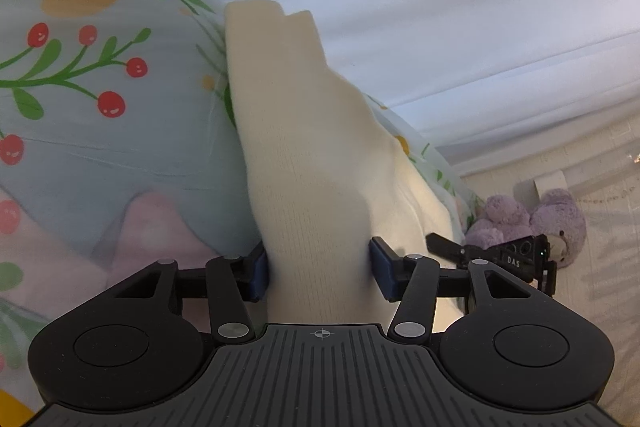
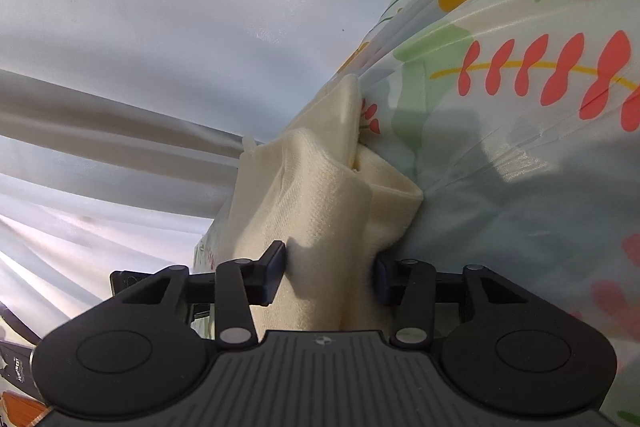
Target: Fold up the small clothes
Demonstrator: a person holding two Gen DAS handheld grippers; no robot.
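Note:
A cream knit garment (image 1: 304,147) lies on a pale blue floral cloth (image 1: 100,107) and stretches away from me. In the left wrist view my left gripper (image 1: 320,269) is shut on its near end, and both blue pads press into the knit. In the right wrist view the same garment (image 2: 312,211) is bunched and folded over. My right gripper (image 2: 330,275) is shut on a pinched fold of it. The right gripper's black body (image 1: 512,259) shows at the right of the left wrist view, close beside the garment.
The floral cloth (image 2: 520,147) covers the surface under the garment. White draped curtain (image 1: 440,7) hangs behind it. A purple plush bear (image 1: 532,219) sits on the pale floor at the right. A pink flower print (image 1: 152,235) lies left of my left gripper.

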